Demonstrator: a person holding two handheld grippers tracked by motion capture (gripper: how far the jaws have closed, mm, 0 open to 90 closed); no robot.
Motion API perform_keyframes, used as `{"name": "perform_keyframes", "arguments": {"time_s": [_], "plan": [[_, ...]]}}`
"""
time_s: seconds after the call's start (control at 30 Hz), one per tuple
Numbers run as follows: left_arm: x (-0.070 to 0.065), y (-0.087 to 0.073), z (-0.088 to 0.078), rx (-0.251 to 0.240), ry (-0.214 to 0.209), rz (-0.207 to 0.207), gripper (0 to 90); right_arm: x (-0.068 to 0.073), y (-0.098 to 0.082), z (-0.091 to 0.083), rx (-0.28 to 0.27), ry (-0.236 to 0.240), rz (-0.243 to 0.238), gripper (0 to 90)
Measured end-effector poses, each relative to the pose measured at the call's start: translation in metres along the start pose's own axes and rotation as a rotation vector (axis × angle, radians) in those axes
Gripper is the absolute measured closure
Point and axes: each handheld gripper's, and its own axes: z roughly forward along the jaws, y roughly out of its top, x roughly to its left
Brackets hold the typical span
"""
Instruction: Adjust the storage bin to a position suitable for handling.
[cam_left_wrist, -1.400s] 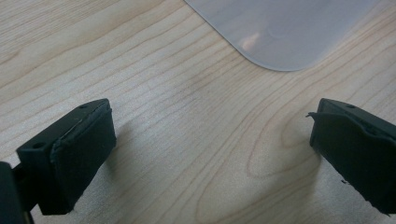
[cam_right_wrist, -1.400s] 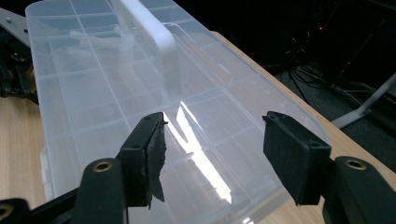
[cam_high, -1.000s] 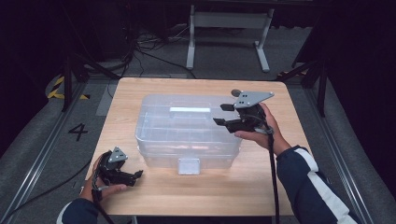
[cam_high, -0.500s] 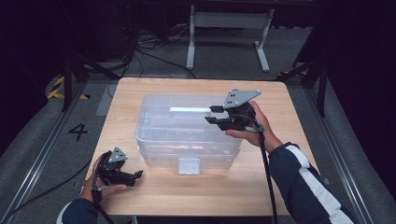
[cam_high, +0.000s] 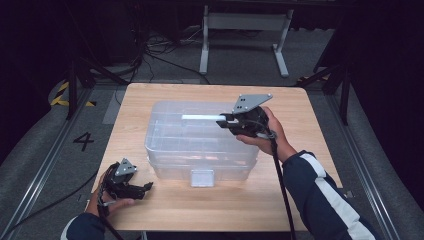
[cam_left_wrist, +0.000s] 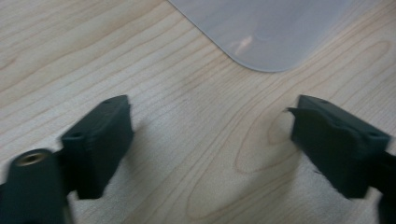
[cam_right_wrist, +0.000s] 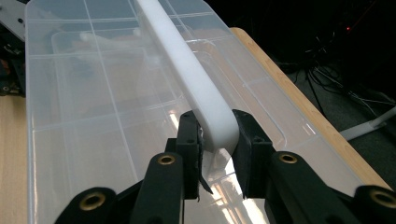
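A clear plastic storage box (cam_high: 195, 145) with a lid sits in the middle of the wooden table (cam_high: 310, 125). A white handle (cam_high: 200, 117) runs along the lid's top; in the right gripper view the handle (cam_right_wrist: 187, 70) stretches away from the jaws. My right gripper (cam_high: 223, 121) is shut on the handle's right end, its jaws pressed on both sides (cam_right_wrist: 215, 140). My left gripper (cam_high: 146, 187) rests low at the table's front left, open, with bare wood between its jaws (cam_left_wrist: 210, 135). A rounded corner of the clear box (cam_left_wrist: 261, 32) lies just beyond it.
A white latch (cam_high: 202, 177) sits at the box's front side. A metal stand (cam_high: 245, 22) and cables lie on the floor behind the table. Rails run along both sides of the table.
The right gripper has moved left and down over the lid and closed on the end of the white handle. The left gripper has stayed where it was.
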Motion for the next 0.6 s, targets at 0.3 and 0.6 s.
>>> {"name": "perform_keyframes", "arguments": {"time_s": [0.3, 0.6], "plan": [[0.000, 0.013, -0.025, -0.103, 0.060, -0.002, 28.3, -0.002, 0.003, 0.000, 0.010, -0.006, -0.012, 74.6], [0.000, 0.029, -0.045, -0.198, 0.090, -0.013, 38.4, -0.011, 0.012, 0.000, 0.027, -0.006, 0.013, 74.2]]}}
